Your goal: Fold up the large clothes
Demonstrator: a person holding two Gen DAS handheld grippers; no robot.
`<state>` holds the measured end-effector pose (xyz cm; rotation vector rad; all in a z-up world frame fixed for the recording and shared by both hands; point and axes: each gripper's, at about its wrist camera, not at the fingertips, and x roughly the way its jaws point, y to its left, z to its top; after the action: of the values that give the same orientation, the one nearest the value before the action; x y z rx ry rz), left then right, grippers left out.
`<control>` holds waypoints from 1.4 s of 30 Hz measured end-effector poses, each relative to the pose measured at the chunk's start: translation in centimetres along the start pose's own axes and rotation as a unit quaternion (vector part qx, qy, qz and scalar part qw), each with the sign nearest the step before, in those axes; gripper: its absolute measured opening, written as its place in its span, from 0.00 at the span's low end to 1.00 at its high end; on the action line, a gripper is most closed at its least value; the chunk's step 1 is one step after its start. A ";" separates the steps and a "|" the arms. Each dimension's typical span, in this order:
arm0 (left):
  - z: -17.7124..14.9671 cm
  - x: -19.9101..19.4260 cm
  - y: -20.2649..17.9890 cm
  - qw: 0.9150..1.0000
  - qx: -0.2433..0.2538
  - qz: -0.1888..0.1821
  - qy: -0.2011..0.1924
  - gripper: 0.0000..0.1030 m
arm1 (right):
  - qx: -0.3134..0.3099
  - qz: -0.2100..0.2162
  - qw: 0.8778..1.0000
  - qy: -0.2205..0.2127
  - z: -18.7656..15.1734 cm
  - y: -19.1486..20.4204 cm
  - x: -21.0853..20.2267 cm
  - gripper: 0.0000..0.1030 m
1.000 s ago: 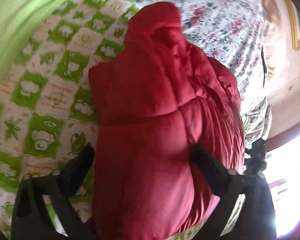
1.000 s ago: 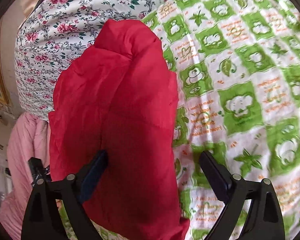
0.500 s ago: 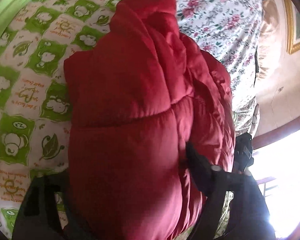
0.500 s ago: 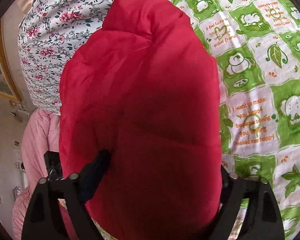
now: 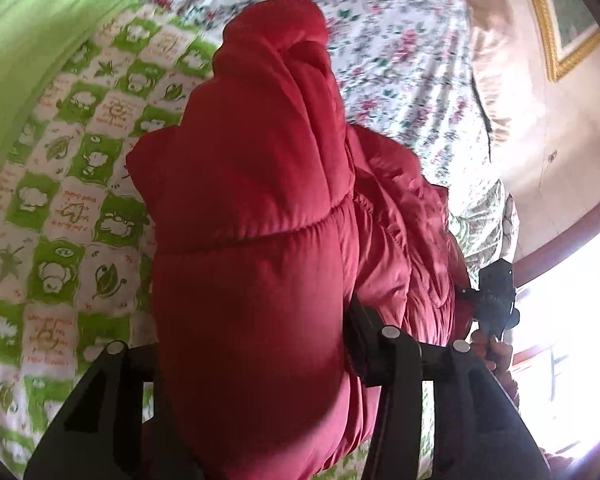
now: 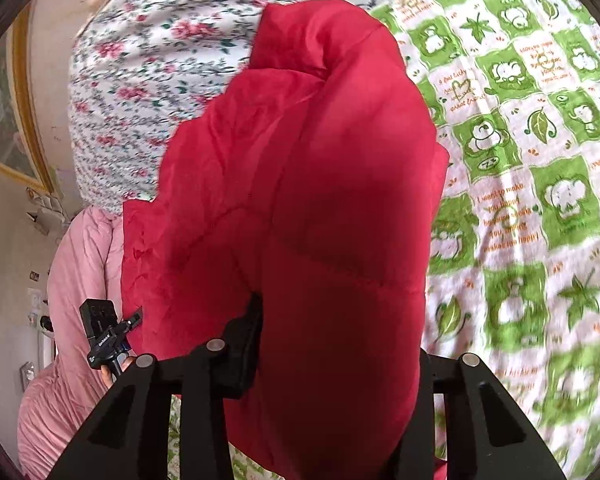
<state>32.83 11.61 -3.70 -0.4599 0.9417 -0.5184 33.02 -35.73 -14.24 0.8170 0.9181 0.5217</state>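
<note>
We hold a red padded jacket (image 5: pixel 256 248) up over the bed, one gripper on each side of its bulk. On our left, the left gripper (image 5: pixel 256 364) has its fingers pressed into the quilted fabric; only the right-hand finger (image 5: pixel 360 332) shows, the other is buried under the jacket, and the thick fold fills the whole gap between them, so the grip is closed on cloth but far from narrow. From this camera the jacket hangs away from us in puffy folds, with a green pillow (image 5: pixel 28 60) at far left, the green-and-white checked blanket (image 5: pixel 60 216) beneath, and the flowered sheet (image 5: pixel 400 40) beyond. Moving right, the right gripper (image 6: pixel 336 344) clamps the jacket's other edge the same way: its left-hand finger (image 6: pixel 248 336) digs into the red cloth and the other is hidden behind it. Here the jacket (image 6: pixel 320 200) covers the middle, a pink quilt (image 6: pixel 72 300) lies at the left edge, and the checked blanket (image 6: pixel 540 200) spreads to the right.
</note>
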 end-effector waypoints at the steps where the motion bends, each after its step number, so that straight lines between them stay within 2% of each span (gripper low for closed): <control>1: -0.3 -0.6 -0.4 1.000 0.006 0.000 -0.003 0.43 | -0.003 0.000 1.000 -0.001 -0.4 0.2 -0.4 0.38; 6: -2.8 -3.5 -1.6 1.000 0.017 -0.009 -0.012 0.42 | -0.021 0.012 1.000 -0.010 -3.2 2.2 -2.7 0.36; 12: -7.4 -7.3 -1.1 1.000 0.012 -0.015 -0.017 0.42 | -0.026 0.028 0.999 -0.010 -8.6 4.1 -5.2 0.35; 17: -10.9 -8.7 -0.7 1.000 -0.003 -0.020 -0.013 0.42 | -0.013 0.034 0.999 -0.004 -13.0 4.3 -5.9 0.35; 21: -12.7 -8.6 0.8 1.000 -0.015 -0.019 -0.004 0.43 | -0.009 0.026 1.000 -0.002 -15.2 4.1 -5.9 0.36; 30: -13.6 -6.1 3.1 0.999 -0.037 0.028 0.004 0.54 | 0.031 -0.003 1.000 -0.002 -15.0 1.2 -3.7 0.51; 37: -13.9 -5.2 3.1 0.998 -0.020 0.054 0.006 0.62 | 0.043 -0.005 0.999 0.003 -14.7 -0.6 -2.7 0.65; 42: -14.4 -5.6 2.5 0.998 -0.011 0.068 0.003 0.64 | 0.044 -0.016 0.999 0.000 -14.8 -0.3 -2.8 0.70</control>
<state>18.43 14.84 -8.92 -0.4105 0.9782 -0.3864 18.95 -32.12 -18.35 0.8800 0.9575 0.4568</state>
